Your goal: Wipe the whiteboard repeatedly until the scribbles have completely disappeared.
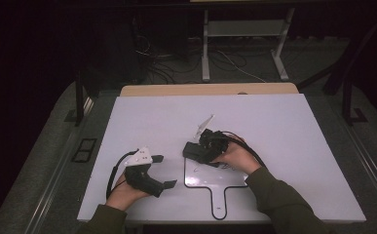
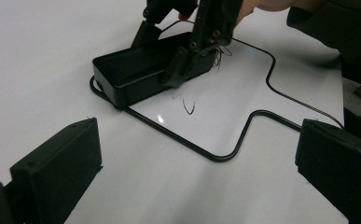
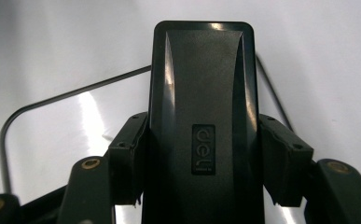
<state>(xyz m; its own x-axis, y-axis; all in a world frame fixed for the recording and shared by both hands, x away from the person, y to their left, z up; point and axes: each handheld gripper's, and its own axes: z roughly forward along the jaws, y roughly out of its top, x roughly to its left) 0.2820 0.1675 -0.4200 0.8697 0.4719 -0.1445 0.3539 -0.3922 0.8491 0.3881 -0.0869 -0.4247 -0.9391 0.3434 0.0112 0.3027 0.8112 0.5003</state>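
Right gripper (image 1: 199,150): clamped on the black eraser (image 3: 201,121), one jaw pressed against each long side of it; in the high view it sat near the table's centre, held in the person's right hand (image 1: 237,157).
Black eraser: a rectangular block with a small embossed logo on its back, lying at about eleven o'clock on the small whiteboard (image 1: 203,179), its felt side toward the board and its far end reaching over the board's edge.
Small whiteboard: paddle-shaped, black-rimmed, lying flat on the white table (image 1: 283,146) with its handle at six o'clock, toward the person; faint pen marks showed on it just beside the eraser.
Left gripper (image 1: 162,170): jaws stood wide apart with nothing between them, at nine o'clock from the whiteboard, resting low over the table in the left hand (image 1: 122,194).
Left gripper's outlook: its jaws pointed toward three o'clock, at the board and the gripped eraser.
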